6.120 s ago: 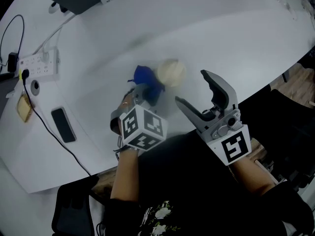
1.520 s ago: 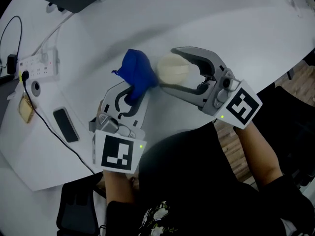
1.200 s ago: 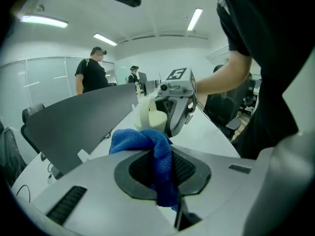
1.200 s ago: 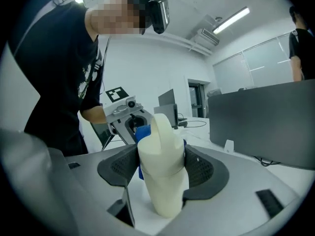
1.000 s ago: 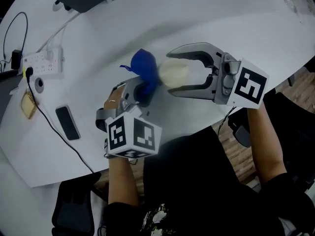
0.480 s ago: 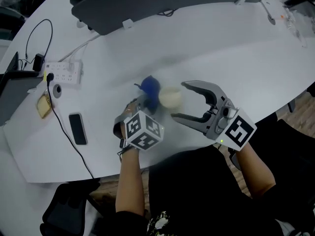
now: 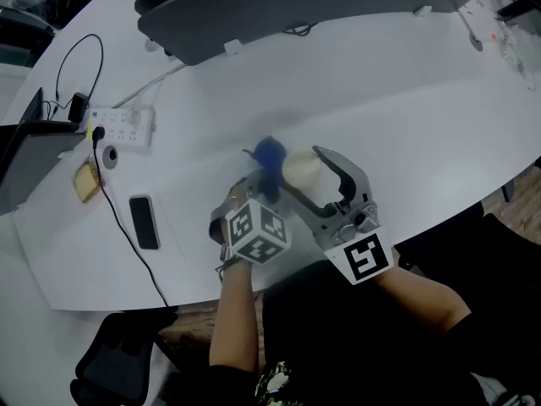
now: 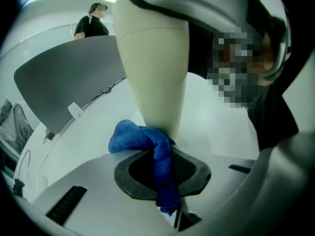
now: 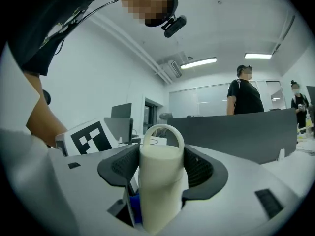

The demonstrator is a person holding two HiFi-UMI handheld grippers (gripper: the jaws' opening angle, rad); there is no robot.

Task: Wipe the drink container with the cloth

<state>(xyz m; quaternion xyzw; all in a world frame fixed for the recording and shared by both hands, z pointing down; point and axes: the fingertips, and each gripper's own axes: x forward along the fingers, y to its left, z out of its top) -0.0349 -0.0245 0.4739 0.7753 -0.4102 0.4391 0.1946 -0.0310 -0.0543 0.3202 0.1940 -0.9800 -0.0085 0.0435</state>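
Ideally, with the bottle (image 9: 160, 191) clamped by the right gripper (image 9: 161, 168), the cloth (image 8: 147, 137) pinched by the left gripper (image 8: 165, 181) is rubbed firmly around it.

A broad white rounded counter (image 7: 423, 83) takes up most of the room in view. Along its far edge stands a dark grey partition screen (image 7: 296, 7). On its left part lie a white power strip (image 7: 122, 125) and a flat black phone (image 7: 145, 222). Brown wood-plank floor (image 7: 520, 201) shows past its right edge, and a black chair (image 7: 118, 370) sits below its near left edge. Above the counter a white ceiling carries long strip lights (image 9: 198, 63). A person in black (image 9: 244, 95) stands behind the screen.
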